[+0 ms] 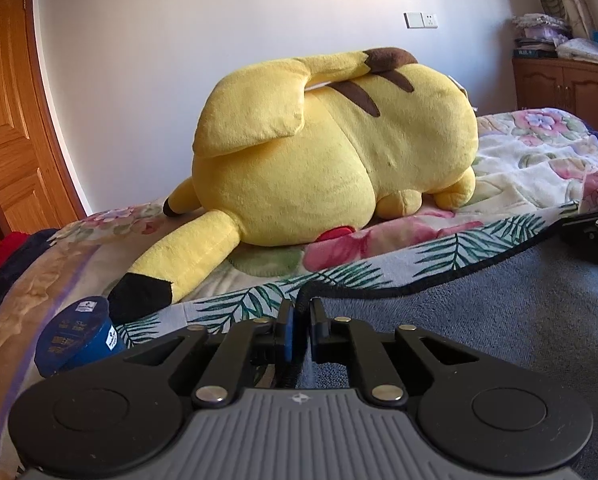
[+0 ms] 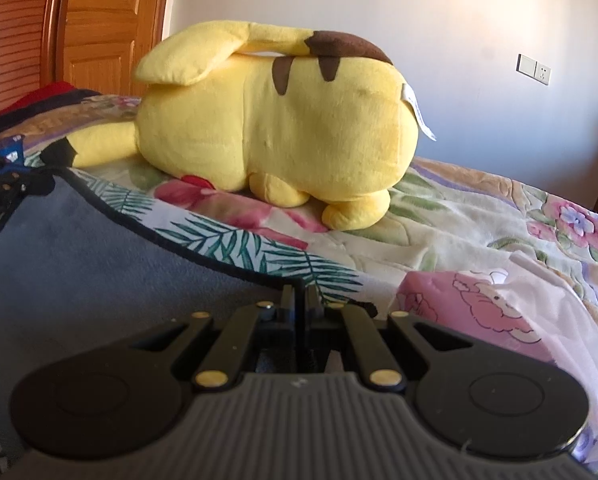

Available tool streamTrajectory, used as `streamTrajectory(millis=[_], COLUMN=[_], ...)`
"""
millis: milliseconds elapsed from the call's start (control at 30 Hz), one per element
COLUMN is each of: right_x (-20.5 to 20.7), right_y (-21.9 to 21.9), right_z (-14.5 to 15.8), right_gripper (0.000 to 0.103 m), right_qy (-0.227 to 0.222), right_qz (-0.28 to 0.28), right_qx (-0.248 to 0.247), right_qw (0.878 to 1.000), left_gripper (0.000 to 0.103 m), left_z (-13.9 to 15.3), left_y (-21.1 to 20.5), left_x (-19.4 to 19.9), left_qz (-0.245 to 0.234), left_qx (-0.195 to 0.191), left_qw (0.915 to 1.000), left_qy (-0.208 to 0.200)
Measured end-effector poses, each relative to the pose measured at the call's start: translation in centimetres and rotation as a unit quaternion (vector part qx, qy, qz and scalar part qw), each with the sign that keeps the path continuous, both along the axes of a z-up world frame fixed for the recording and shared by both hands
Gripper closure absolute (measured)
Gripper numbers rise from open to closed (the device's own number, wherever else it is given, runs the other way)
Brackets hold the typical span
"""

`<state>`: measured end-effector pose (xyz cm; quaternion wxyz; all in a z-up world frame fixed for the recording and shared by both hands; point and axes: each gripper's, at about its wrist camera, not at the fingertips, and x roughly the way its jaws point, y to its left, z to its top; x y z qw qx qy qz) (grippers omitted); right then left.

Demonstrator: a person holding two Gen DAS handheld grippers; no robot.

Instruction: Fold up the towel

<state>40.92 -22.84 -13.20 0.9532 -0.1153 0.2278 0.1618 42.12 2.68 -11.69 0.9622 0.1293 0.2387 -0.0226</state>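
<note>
- Both grippers are down at the far hem of the towel, a grey one with a palm-leaf printed face and black piping, spread across the flowered bedspread.
- Left gripper: jaws pressed nearly together, with the black corded edge running up between them — pinching that corner of the towel, by the look of it.
- Right gripper: jaws drawn close too, sitting right on the piped edge; the picture is blurred there, so the pinch on the towel is likely but not certain.
- Step in hand, as I read it: both far corners gripped, the grey side showing, a fold under way or about to be laid.
- Next move calls for carrying both corners together, level and in step, so the hem lands square on the opposite edge and the piping lines up.
- Room to work: the big yellow plush toy lies just beyond the hem, so there's little space forward.
- A blue cup sits close on the left of the left gripper, near the towel's corner — easy to knock.
- To the right, a pink cartoon-print cloth lies just beside the right gripper; open bedspread past it.
</note>
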Motion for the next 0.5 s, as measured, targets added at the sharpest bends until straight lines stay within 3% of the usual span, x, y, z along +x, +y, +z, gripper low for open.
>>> streamTrajectory(millis=[33, 67, 100, 133, 167, 233, 500], right_x=[0.1, 0.1, 0.1, 0.1, 0.0, -0.4, -4.0], right_y=[0.0, 0.0, -0.1, -0.2, -0.4, -0.7, -2.5], right_z=[-0.1, -0.1, -0.1, -0.1, 0.0, 0.3, 2.6], right_gripper=[0.096, 0.087, 0.08, 0.055, 0.034, 0.031, 0.031], right_qy=[0.0, 0.001, 0.001, 0.001, 0.002, -0.002, 0.018], right_qz=[-0.002, -0.003, -0.005, -0.007, -0.009, -0.01, -0.026], right_qx=[0.0, 0.0, 0.001, 0.005, 0.008, 0.019, 0.055], right_qw=[1.0, 1.0, 1.0, 1.0, 1.0, 1.0, 0.998], left_gripper=[0.072, 0.064, 0.049, 0.04, 0.036, 0.026, 0.018], left_z=[-0.1, -0.1, -0.1, -0.1, -0.1, 0.1, 2.5], left_y=[0.0, 0.0, 0.1, 0.1, 0.2, 0.4, 1.1], left_x=[0.0, -0.1, -0.2, -0.4, -0.6, -0.9, -5.9], left_qz=[0.001, 0.0, 0.001, 0.004, 0.007, 0.01, 0.016], left_qx=[0.003, 0.003, 0.001, -0.002, -0.007, -0.022, -0.054], left_qw=[1.0, 1.0, 1.0, 1.0, 1.0, 0.9996, 0.998], left_qy=[0.002, 0.003, 0.002, 0.0, 0.0, 0.01, 0.028])
